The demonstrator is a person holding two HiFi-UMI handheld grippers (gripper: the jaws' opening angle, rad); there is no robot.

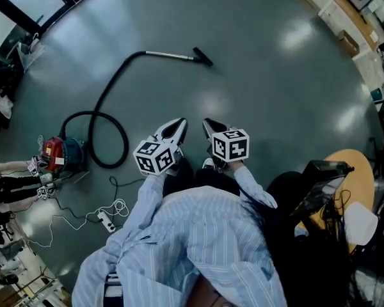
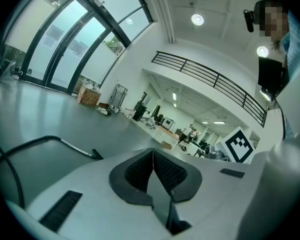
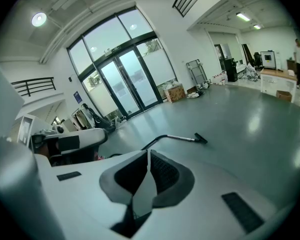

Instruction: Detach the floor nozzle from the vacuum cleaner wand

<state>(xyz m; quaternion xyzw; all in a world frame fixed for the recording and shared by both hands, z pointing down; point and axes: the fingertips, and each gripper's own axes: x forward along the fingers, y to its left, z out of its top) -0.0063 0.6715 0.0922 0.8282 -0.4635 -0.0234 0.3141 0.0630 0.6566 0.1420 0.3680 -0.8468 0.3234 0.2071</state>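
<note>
The only print that shows is the black-and-white square markers on the cubes (image 1: 155, 157) of the two grippers. A pale label on the red and blue vacuum (image 1: 59, 153) is too small to read. The wand (image 1: 169, 55) lies flat on the grey floor (image 1: 262, 75), its long axis running left to right across the head view and dipping slightly toward the right. The black nozzle (image 1: 203, 57) sits on the wand's right end, joined to it and pointing right and a little toward the person. At the wand's left end the black hose (image 1: 109, 88) curves down, loops and runs to the vacuum at the left. A white power strip (image 1: 106, 220) with a thin cord lies near the vacuum, closer to the person. The left gripper (image 1: 177, 126) and the right gripper (image 1: 211, 127) are held side by side in front of the person, well short of the wand and aimed toward it. Each has its jaws pressed together with nothing between them.
</note>
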